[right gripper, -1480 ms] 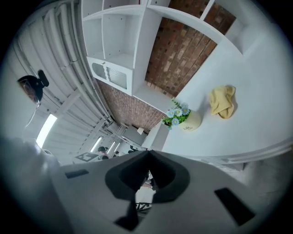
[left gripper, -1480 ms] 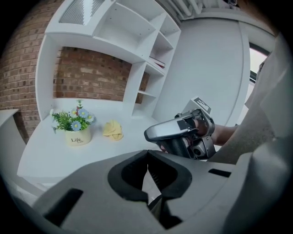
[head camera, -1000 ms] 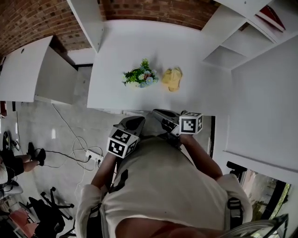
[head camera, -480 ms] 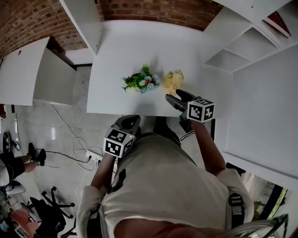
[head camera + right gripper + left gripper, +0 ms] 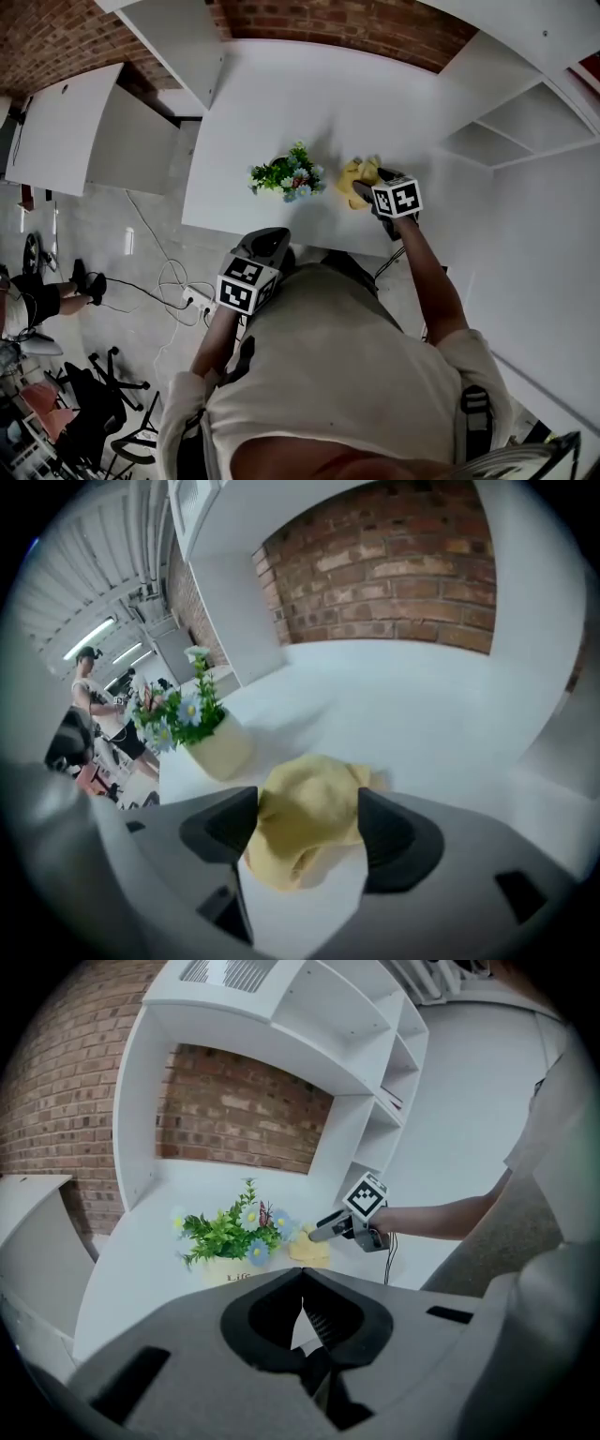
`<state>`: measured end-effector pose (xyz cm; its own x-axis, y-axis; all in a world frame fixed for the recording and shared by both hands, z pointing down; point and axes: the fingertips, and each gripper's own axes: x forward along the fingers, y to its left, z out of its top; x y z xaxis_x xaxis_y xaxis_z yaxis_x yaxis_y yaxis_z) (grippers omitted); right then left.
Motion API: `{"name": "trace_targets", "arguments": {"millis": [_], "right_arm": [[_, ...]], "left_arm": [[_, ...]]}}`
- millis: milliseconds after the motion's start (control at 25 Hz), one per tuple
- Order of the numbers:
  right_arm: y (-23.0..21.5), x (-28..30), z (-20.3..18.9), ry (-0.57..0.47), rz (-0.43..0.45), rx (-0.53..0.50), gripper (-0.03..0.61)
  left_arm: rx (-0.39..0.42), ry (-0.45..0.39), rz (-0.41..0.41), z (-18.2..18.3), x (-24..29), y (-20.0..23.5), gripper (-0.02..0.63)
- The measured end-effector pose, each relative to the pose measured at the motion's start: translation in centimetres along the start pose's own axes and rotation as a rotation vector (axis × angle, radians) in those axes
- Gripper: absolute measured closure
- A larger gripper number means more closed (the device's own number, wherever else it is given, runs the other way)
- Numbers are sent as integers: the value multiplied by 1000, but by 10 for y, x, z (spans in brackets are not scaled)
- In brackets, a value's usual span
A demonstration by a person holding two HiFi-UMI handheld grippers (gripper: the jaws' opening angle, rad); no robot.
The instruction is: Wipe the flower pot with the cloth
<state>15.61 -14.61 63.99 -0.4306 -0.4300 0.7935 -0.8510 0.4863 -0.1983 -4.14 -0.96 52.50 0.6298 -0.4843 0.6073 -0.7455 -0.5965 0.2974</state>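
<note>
The right gripper (image 5: 364, 190) had just spread its jaws wide around the cloth (image 5: 305, 817), poised to grab it for the flower pot (image 5: 220, 747), while the left gripper (image 5: 302, 1279) hung clenched, empty.

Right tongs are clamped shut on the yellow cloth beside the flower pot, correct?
Not shut. The right gripper view shows the right tongs open, their jaws having just been opening, with the yellow cloth between them but not pinched. It does lie beside the flower pot.
</note>
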Motion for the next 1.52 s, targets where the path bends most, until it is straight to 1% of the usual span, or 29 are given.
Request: {"name": "trace_targets", "arguments": {"millis": [80,200,280,360,400,440,480,520,600,640,720,800,880,1040,1240,1360,1520], "right_arm": [[0,14,-13,37,19,-8,255],[7,24,-21,36,62,-26,406],[13,26,-26,41,101,-15,464],[18,25,-30,61,141,21,485],[22,22,-27,52,170,51,490],[26,18,-19,19,210,96,494],[31,12,-6,-35,256,157,494],[34,4,10,-97,299,226,495],[40,-14,41,-209,371,355,494],[45,-23,54,-255,408,405,494],[56,-37,74,-323,476,475,494],[66,-43,84,-362,537,531,494],[77,-40,86,-371,578,570,493],[102,-18,77,-338,613,602,492],[114,7,69,-340,657,735,491],[113,19,57,-322,648,778,489],[111,35,40,-286,602,812,486]], "left_arm": [[-6,12,28,0,4,6,594],[15,33,91,-1,9,20,592],[12,27,129,-2,13,34,593],[26,25,169,-4,19,51,592],[55,32,191,-6,23,61,592],[94,44,211,-8,27,71,591],[133,59,222,-10,32,81,591],[162,77,219,-13,37,89,570],[192,106,182,-19,46,102,419],[200,107,162,-20,51,107,382],[211,91,133,-18,60,116,351],[214,81,104,-15,72,122,325],[217,74,72,-12,82,123,302],[209,56,37,-8,92,118,302],[196,21,66,-7,99,118,304],[200,15,78,-9,99,118,305],[203,21,88,-9,97,118,317]]}}
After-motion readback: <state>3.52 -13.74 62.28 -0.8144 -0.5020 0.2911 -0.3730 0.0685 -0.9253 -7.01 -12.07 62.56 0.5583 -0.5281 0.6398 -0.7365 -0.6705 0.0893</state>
